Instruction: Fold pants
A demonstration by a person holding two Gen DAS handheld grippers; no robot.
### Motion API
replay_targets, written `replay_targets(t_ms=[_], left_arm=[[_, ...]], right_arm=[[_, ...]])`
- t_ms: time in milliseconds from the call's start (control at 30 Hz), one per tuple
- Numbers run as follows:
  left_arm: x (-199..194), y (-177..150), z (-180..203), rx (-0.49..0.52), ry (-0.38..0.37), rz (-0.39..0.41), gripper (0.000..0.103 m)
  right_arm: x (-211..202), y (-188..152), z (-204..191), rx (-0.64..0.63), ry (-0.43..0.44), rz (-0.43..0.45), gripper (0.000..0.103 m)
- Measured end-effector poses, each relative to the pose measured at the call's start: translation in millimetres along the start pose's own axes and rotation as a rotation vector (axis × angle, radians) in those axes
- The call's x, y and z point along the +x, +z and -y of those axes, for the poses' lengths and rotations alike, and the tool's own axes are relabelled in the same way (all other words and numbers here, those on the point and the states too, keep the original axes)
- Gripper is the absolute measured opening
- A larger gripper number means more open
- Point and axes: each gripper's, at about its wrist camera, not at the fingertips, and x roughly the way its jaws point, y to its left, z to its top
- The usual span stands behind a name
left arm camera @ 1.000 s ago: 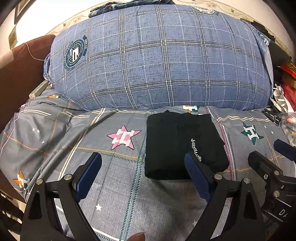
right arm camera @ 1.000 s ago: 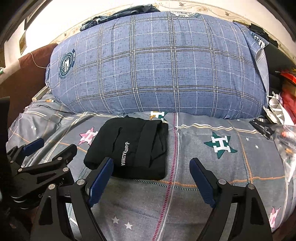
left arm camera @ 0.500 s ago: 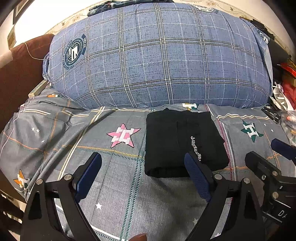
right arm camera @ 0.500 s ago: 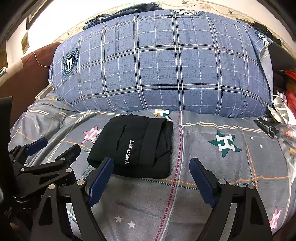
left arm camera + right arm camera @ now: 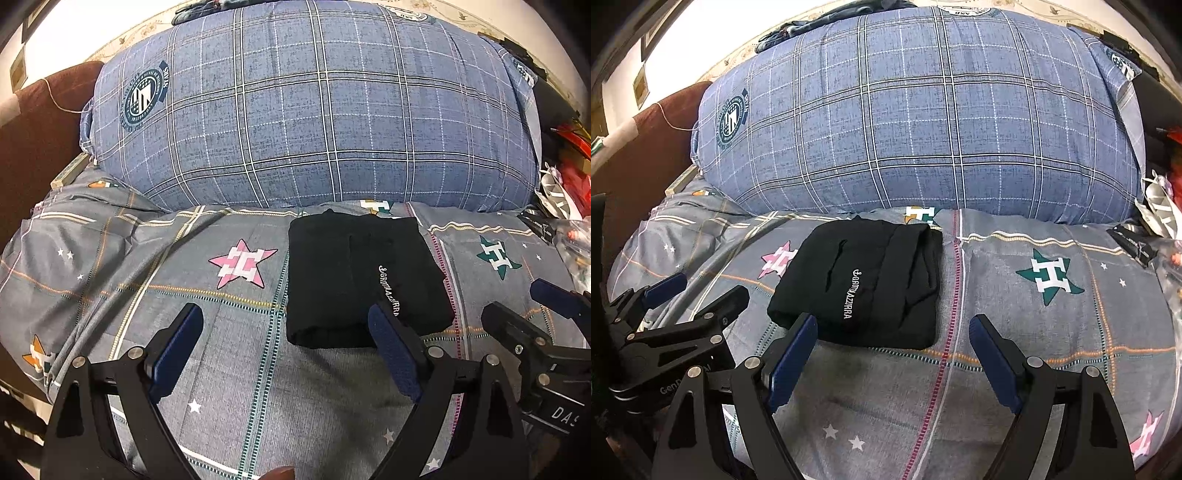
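Note:
The black pants (image 5: 358,277) lie folded into a compact rectangle on the grey star-print bedsheet (image 5: 229,369), white lettering on top. They also show in the right wrist view (image 5: 864,288). My left gripper (image 5: 284,332) is open and empty, hovering just short of the pants' near edge, left of centre. My right gripper (image 5: 894,339) is open and empty, near the pants' near right corner. Each gripper shows in the other's view: the right one (image 5: 524,310) and the left one (image 5: 698,291).
A large blue plaid pillow (image 5: 314,110) lies right behind the pants. A brown headboard or chair (image 5: 33,147) is at the left. Clutter with red and white items (image 5: 565,173) sits at the bed's right edge.
Both grippers have drawn back slightly from the folded pants and stay open. The pants have not moved.

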Motion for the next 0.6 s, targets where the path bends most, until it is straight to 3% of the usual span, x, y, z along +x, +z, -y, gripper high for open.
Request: replay_targets(t_ms=[600], left_arm=[[2.0, 0.5, -3.3, -0.015, -0.014, -0.015, 0.092]], right_arm=[[2.7, -0.3, 1.4, 0.003, 0.024, -0.016, 0.085]])
